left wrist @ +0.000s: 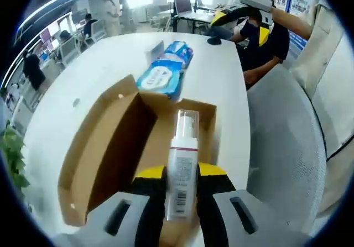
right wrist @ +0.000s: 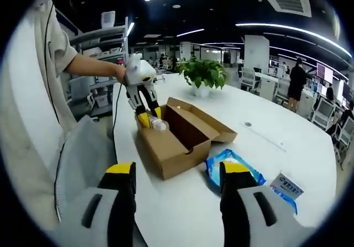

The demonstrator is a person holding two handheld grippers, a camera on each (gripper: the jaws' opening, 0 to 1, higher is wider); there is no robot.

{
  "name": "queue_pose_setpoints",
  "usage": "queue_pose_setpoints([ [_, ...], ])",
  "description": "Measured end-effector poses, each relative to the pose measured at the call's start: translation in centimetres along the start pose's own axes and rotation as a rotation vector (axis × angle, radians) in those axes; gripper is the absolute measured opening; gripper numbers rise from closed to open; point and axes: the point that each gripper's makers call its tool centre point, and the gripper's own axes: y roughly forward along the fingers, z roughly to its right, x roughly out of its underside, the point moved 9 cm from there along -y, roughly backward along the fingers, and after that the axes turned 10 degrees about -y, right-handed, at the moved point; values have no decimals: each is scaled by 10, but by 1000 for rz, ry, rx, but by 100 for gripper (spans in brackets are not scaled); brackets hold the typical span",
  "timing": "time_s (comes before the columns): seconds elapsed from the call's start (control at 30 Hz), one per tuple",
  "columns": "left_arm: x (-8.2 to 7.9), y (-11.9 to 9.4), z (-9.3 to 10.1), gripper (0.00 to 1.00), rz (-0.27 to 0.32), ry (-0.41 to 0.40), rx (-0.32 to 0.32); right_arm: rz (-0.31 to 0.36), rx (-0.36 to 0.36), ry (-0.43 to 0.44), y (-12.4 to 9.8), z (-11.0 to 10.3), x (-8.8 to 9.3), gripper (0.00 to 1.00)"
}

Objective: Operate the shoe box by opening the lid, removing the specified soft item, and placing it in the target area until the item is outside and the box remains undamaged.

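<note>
In the left gripper view, the left gripper (left wrist: 181,189) pinches a pump bottle (left wrist: 182,169) between its yellow-tipped fingers (left wrist: 149,175), over the open shoe box (left wrist: 110,147) at 12 o'clock from the jaws. A blue wipes pack (left wrist: 165,73) lies on the white table (left wrist: 77,87) at 12 o'clock beyond the box (just apart from it). The right gripper (right wrist: 177,172) hangs spread and empty.
</note>
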Motion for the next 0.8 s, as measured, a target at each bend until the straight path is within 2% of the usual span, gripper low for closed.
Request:
queue_pose_setpoints([
  [0.53,-31,2,45,18,87,88,146,48,-110,-70,28,-19,-16,43],
  [0.8,-41,4,59,18,109,130,184,60,-151,-94,37,-25,-22,37],
])
